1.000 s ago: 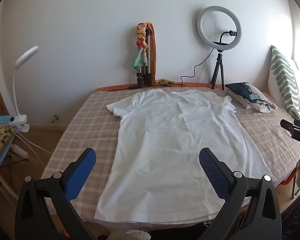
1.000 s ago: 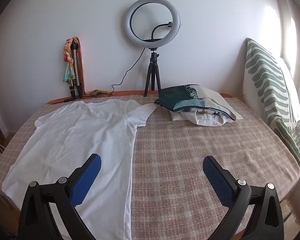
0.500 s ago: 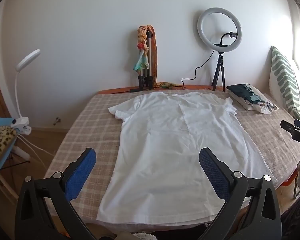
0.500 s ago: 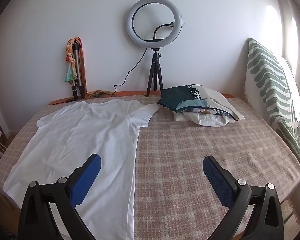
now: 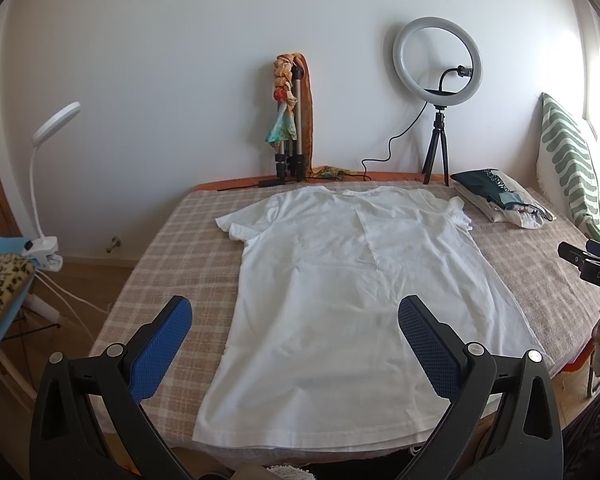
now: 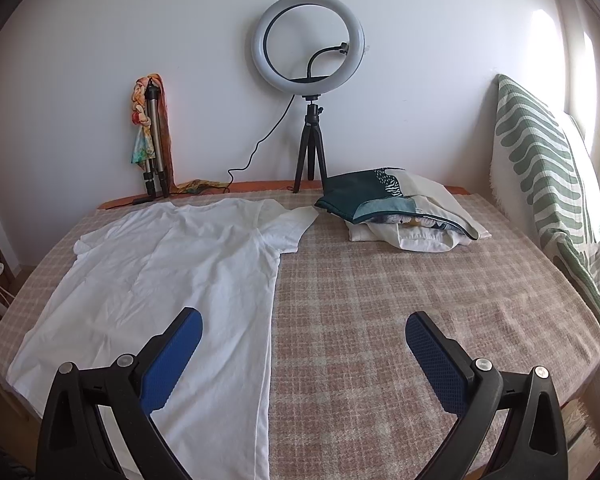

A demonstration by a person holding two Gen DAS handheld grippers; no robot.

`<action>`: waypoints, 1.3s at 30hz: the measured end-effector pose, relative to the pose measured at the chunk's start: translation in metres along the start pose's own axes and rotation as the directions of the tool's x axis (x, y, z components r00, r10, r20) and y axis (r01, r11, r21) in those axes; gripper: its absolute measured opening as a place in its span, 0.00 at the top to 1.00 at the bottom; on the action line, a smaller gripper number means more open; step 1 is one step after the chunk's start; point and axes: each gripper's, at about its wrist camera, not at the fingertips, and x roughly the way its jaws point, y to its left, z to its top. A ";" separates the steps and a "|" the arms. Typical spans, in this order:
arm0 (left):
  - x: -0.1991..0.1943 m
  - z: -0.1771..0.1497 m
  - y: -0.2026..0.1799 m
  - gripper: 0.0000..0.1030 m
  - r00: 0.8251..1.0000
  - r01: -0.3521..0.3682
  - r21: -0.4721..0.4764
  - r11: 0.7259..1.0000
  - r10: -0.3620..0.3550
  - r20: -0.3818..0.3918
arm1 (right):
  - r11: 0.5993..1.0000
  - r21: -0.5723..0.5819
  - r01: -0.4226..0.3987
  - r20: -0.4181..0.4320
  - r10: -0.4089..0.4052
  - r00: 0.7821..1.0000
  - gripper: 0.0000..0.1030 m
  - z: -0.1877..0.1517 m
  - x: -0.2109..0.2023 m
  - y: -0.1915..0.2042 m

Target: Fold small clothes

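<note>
Both hand-held grippers (image 5: 294, 318) (image 6: 303, 330) gape above white T-shirt's (image 5: 352, 276) near hem.

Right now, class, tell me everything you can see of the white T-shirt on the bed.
The white T-shirt is plain, short-sleeved, of thin, lightly creased fabric. It lies spread flat and unfolded on the checked bedspread, neckline toward the wall, hem at the near edge, both sleeves spread out. Its right sleeve tip reaches close to the stack of folded clothes; contact cannot be told. Both grippers, left and right, hover open, not touching it.
</note>
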 end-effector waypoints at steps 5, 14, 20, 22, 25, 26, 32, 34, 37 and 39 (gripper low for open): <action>0.000 0.000 0.000 0.00 1.000 -0.001 0.000 1.000 0.001 0.001 | 1.000 -0.002 0.001 0.003 -0.001 1.000 0.00 0.000 0.001 0.001; -0.002 0.001 -0.001 0.00 1.000 0.000 -0.001 1.000 0.000 0.005 | 1.000 -0.001 -0.001 0.002 0.001 1.000 0.00 0.001 0.001 0.001; -0.003 0.001 0.000 0.00 1.000 0.001 -0.002 1.000 -0.001 0.005 | 1.000 0.000 0.000 0.002 0.000 1.000 0.00 0.001 0.001 0.001; -0.003 0.001 0.000 0.00 1.000 0.001 -0.002 1.000 -0.001 0.006 | 1.000 0.001 0.000 0.003 0.000 1.000 0.00 0.001 0.001 0.001; -0.003 0.001 0.000 0.00 1.000 0.001 -0.001 1.000 -0.001 0.006 | 1.000 -0.001 0.001 0.003 -0.001 1.000 0.00 0.001 0.001 0.002; -0.003 0.001 0.000 0.00 1.000 0.001 -0.002 1.000 -0.001 0.005 | 1.000 -0.002 0.001 0.004 -0.001 1.000 0.00 0.002 0.000 0.003; -0.003 0.001 0.000 0.00 1.000 0.001 -0.002 1.000 -0.001 0.006 | 1.000 -0.001 -0.001 0.004 0.001 1.000 0.00 0.002 0.000 0.003; -0.003 0.001 0.000 0.00 1.000 0.000 -0.002 1.000 0.000 0.005 | 1.000 -0.001 -0.001 0.004 0.001 1.000 0.00 0.003 0.000 0.004; -0.003 0.001 0.000 0.00 1.000 0.000 -0.002 1.000 0.000 0.006 | 1.000 0.000 -0.003 0.004 0.003 1.000 0.00 0.002 0.000 0.004; -0.003 0.001 0.000 0.00 1.000 0.001 -0.003 1.000 -0.001 0.006 | 1.000 -0.002 -0.003 0.004 0.003 1.000 0.00 0.004 -0.001 0.007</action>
